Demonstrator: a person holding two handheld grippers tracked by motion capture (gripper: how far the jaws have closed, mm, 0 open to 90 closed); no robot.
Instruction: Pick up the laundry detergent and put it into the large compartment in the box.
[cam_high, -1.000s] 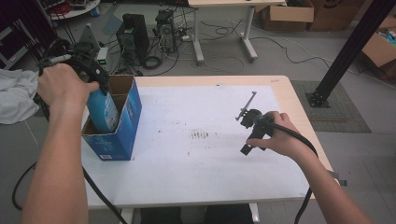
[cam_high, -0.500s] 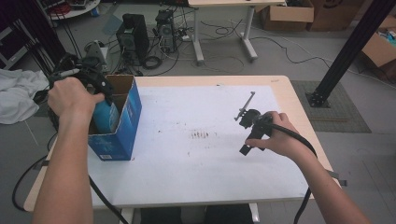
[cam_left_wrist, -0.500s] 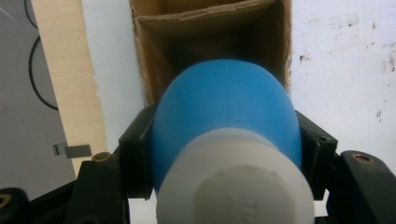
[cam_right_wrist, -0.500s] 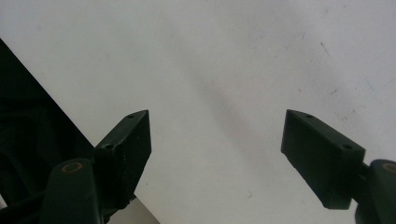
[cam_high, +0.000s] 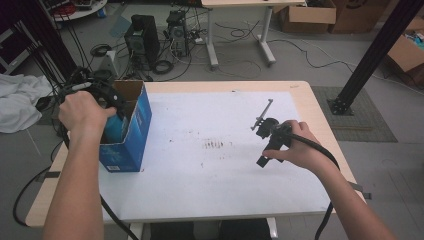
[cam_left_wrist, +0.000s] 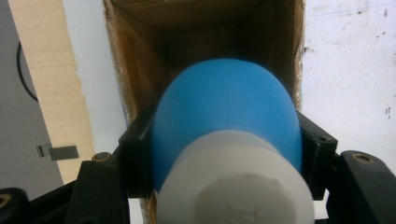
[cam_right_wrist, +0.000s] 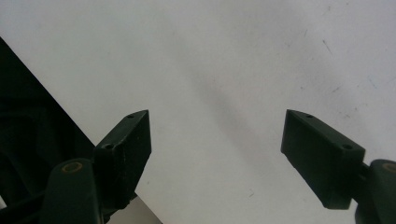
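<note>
Half the bottle (cam_left_wrist: 224, 126) behind fingers (cam_left_wrist: 135, 158)

Grey floor (cam_high: 320, 65); computer towers (cam_high: 142, 37), cables, second desk (cam_high: 240, 5), cardboard boxes (cam_high: 307, 15) beyond table (cam_high: 320, 107).

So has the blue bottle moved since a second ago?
Yes. The blue bottle, held by the left gripper, has gone down deeper into the blue box, which stayed put.

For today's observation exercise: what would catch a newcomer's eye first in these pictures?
First the blue bottle with its white cap, clamped in the left gripper over the open blue box at the table's left edge. Then the right gripper, jaws wide open above the white tabletop.
</note>
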